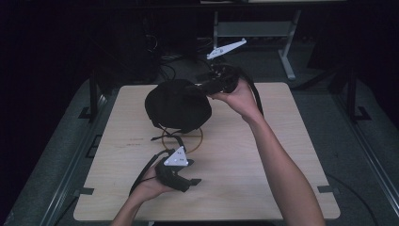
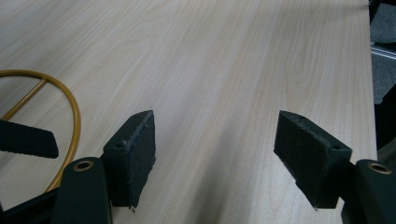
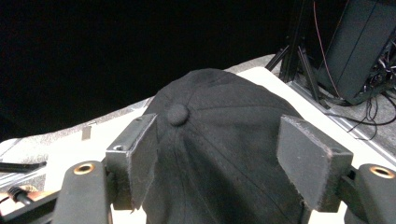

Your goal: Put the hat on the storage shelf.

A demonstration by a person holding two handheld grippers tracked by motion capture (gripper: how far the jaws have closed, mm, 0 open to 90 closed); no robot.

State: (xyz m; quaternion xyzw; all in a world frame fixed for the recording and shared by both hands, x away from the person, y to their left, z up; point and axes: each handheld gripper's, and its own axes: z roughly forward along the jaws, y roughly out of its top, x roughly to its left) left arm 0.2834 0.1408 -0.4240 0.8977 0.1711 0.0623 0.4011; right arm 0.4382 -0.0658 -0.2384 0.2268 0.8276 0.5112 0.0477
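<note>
- One wooden table (image 1: 263, 155), light grain, seen from the high view.
- One black cap (image 1: 176, 104), at about 11 o'clock from the table's centre, crown up. In the right gripper view the cap (image 3: 219, 154) shows a single top button (image 3: 177, 114) with seams running out from it.
- One yellow wire ring (image 1: 182, 140), lying flat on the table at the cap's 6 o'clock edge, partly hidden under the cap. In the left gripper view an arc of the yellow wire ring (image 2: 70, 107) and one spoke show at 9 o'clock.
- No open container in view; whether anything lies under the cap, cannot tell.
- Two grippers, one per hand.
- Left gripper (image 1: 193, 181): held low over the table near its 7 o'clock edge, at 6 o'clock from the ring. In its own view the left gripper (image 2: 215, 154) has jaws spread wide, only bare wood between them, nothing held.
- Right gripper (image 1: 200, 89): raised at the cap's 2 o'clock side, pointed at the crown. In its own view the right gripper (image 3: 217, 158) has jaws wide apart, one to each side of the crown. Left pad (image 3: 140, 154) lies just beside the button; whether either pad touches the cloth, cannot tell. No grip closed on the cap.
- One grey three-cornered plate (image 1: 178, 157) on the left gripper, one more (image 1: 227, 48) above the right.
</note>
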